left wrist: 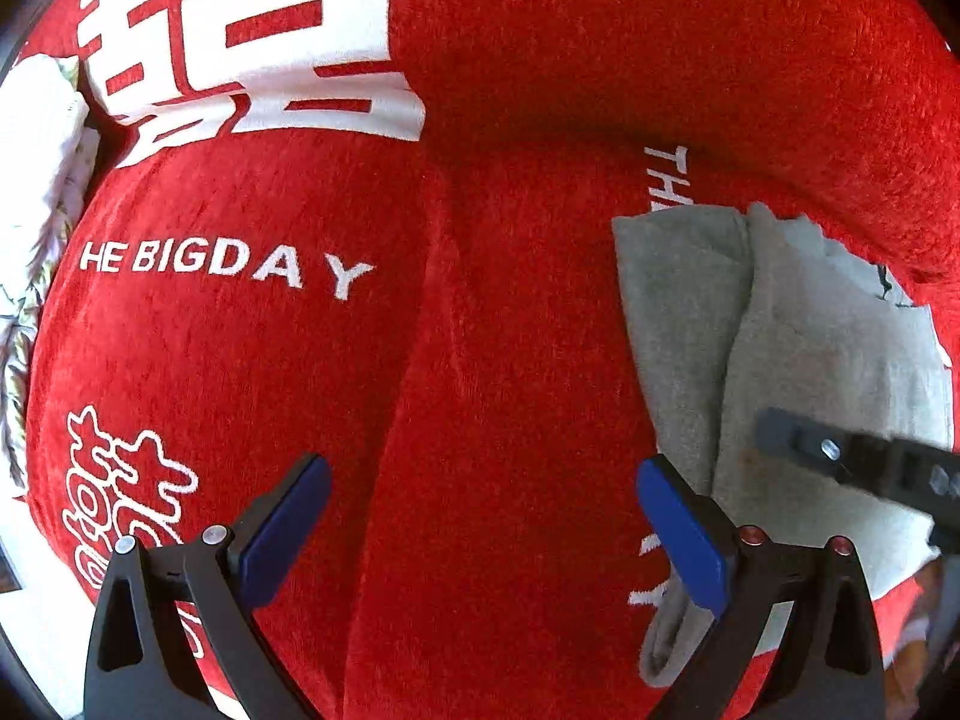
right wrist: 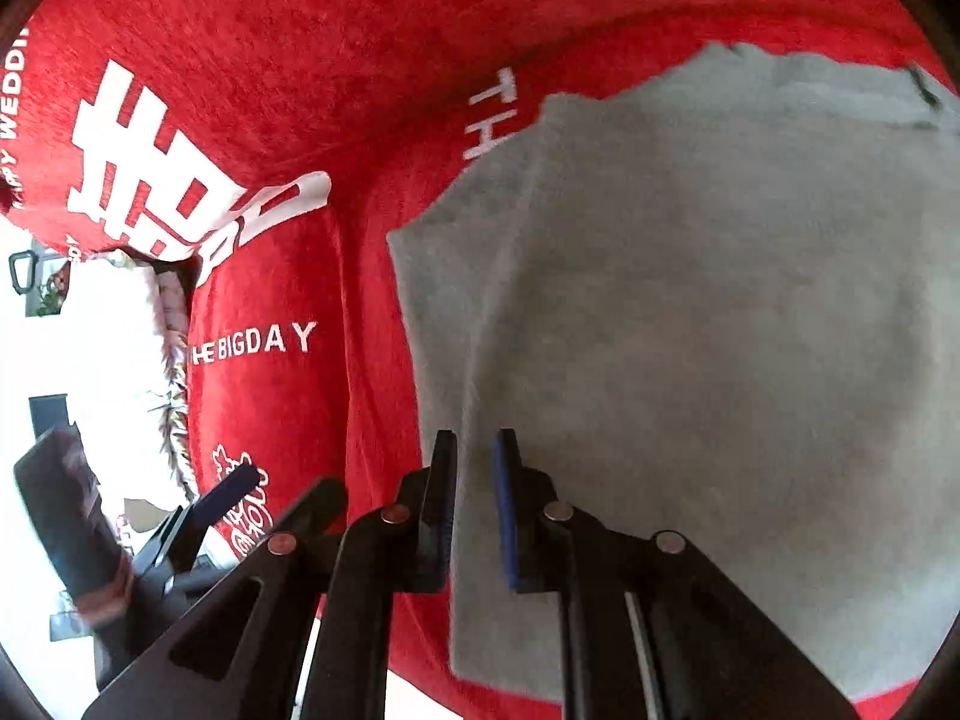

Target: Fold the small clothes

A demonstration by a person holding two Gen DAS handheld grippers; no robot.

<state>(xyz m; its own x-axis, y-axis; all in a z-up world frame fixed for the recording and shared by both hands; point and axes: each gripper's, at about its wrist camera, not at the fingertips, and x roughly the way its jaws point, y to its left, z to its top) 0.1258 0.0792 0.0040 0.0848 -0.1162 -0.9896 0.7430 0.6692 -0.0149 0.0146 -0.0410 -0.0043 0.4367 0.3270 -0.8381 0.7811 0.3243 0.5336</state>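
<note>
- Left wrist view: the left gripper (left wrist: 483, 531) is hovering at the bottom of the frame with its blue pads spread wide, nothing between them — only the red cover (left wrist: 372, 360) with its white lettering is lying below. The grey garment (left wrist: 798, 360) is sitting at the right of the frame, a fold ridge running down its left part; the right-hand pad (left wrist: 684, 534) is overlapping its left edge, though whether it is touching I cannot tell. The wide opening suggests it is readying to take that edge.
- Right wrist view: the right gripper (right wrist: 474, 510) is sitting at bottom centre, its pads nearly closed with a narrow gap, right at the garment's left border (right wrist: 456, 480) — whether cloth is actually pinched I cannot tell. The garment is filling the right half of the frame, spread fairly flat, probably for a fold across.
</note>
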